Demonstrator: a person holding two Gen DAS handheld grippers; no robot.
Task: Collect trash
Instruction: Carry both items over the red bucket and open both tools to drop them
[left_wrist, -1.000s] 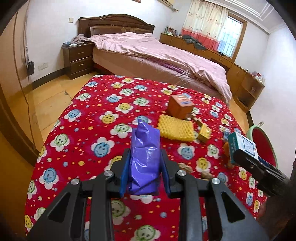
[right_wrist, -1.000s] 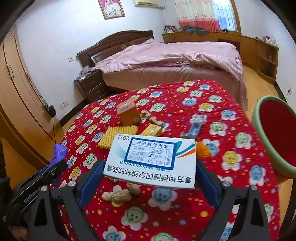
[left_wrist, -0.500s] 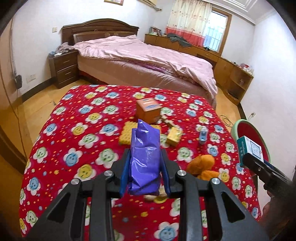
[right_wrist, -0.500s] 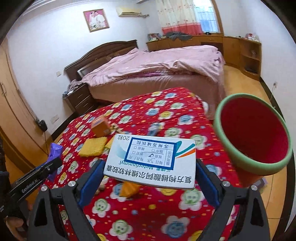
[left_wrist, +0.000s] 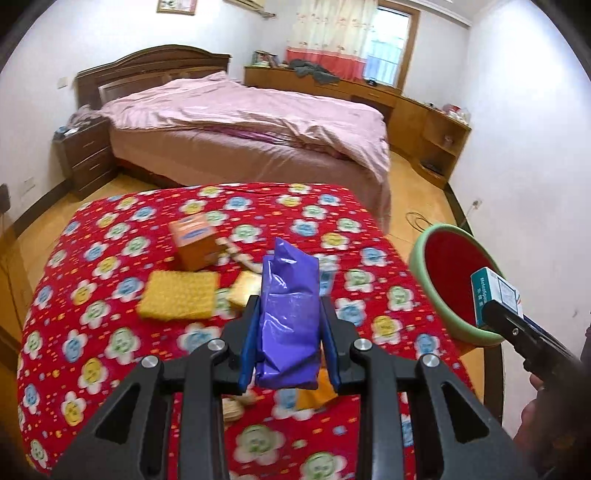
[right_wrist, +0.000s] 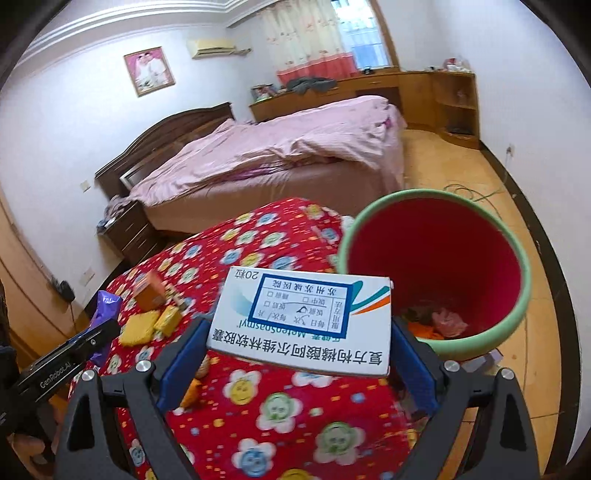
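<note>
My left gripper (left_wrist: 290, 314) is shut on a crumpled purple wrapper (left_wrist: 290, 325) and holds it above the table with the red flowered cloth (left_wrist: 110, 325). My right gripper (right_wrist: 301, 339) is shut on a white and blue medicine box (right_wrist: 303, 321), held beside the rim of a red bin with a green rim (right_wrist: 436, 266). The bin stands on the floor off the table's right edge and has some trash at its bottom (right_wrist: 443, 319). In the left wrist view the bin (left_wrist: 443, 266) and the medicine box (left_wrist: 493, 295) show at the right.
On the cloth lie an orange box (left_wrist: 194, 240), a yellow sponge (left_wrist: 177, 295), a yellow packet (left_wrist: 245, 288) and nuts and orange scraps near me. A bed (left_wrist: 240, 125), a nightstand (left_wrist: 83, 155) and wooden cabinets (left_wrist: 436, 129) stand behind.
Both grippers have swung to the right with their loads. The bin has come closer and fuller into both views, and the medicine box now sits by its rim.
</note>
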